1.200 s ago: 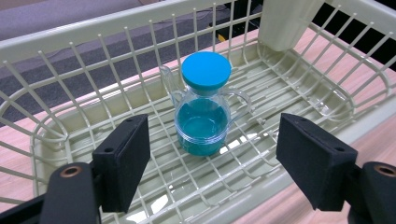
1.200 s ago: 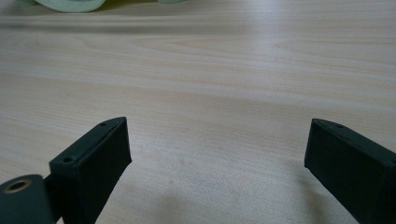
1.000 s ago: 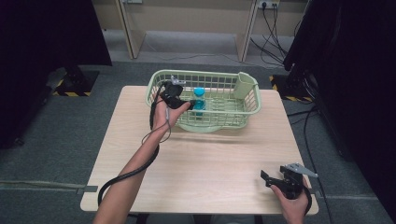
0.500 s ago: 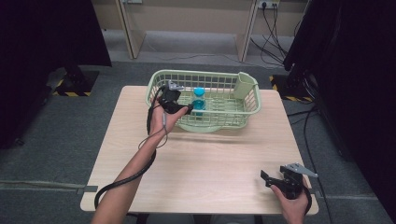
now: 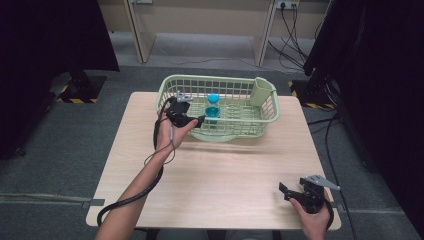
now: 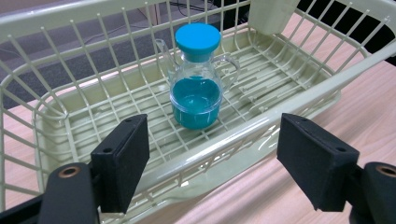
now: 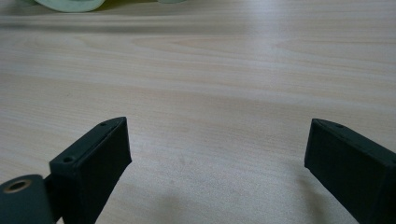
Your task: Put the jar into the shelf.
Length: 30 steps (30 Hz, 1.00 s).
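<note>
1. High view: my left hand-held gripper (image 5: 196, 120) hovers at the green basket (image 5: 270, 107) on the tabletop (image 5: 225, 170); the right hand-held gripper (image 5: 295, 192) waits near the front edge.
2. Left gripper view: jaws wide, empty — the blue-capped glass jug (image 6: 197, 79) stands upright inside the basket, not yet grasped.
3. Right gripper view: jaws wide over bare wood — idle.

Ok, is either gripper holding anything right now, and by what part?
Nothing is held. The left gripper is open at the basket, short of the blue-capped bottle. The right gripper is open above bare table.
</note>
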{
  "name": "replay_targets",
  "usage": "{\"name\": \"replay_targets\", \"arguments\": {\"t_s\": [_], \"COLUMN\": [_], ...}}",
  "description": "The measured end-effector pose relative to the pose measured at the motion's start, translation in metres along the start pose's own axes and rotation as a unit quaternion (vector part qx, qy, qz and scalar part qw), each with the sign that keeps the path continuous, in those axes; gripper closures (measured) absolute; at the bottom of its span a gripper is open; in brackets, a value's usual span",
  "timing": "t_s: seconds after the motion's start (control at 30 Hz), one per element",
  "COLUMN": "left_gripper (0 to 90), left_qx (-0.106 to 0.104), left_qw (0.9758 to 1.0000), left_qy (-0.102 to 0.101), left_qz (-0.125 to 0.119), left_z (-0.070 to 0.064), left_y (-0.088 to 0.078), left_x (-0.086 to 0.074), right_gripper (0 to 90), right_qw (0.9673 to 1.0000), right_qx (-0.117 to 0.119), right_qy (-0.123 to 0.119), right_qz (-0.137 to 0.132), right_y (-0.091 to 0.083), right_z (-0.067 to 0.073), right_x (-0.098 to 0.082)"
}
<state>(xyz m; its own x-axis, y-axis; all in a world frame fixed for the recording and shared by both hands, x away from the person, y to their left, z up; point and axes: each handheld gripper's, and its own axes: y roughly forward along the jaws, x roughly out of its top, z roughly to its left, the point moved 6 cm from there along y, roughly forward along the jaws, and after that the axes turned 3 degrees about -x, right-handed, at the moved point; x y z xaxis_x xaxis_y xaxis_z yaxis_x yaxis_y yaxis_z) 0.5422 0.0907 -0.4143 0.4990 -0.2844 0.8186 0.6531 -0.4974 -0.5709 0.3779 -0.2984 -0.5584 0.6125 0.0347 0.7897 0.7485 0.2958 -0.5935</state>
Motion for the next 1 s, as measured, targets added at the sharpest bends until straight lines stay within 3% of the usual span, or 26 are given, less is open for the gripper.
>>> {"name": "replay_targets", "arguments": {"t_s": [1.0], "left_gripper": [24.5], "left_qx": [-0.003], "left_qw": [0.9999], "left_qy": [0.003], "left_qz": [-0.01], "left_z": [0.001], "left_y": [-0.023], "left_x": [-0.033], "right_gripper": [7.2], "right_qw": [1.0], "right_qx": [-0.001], "right_qy": [0.0], "right_qz": [0.0], "right_y": [0.0], "right_z": [0.0], "right_x": [0.0]}}
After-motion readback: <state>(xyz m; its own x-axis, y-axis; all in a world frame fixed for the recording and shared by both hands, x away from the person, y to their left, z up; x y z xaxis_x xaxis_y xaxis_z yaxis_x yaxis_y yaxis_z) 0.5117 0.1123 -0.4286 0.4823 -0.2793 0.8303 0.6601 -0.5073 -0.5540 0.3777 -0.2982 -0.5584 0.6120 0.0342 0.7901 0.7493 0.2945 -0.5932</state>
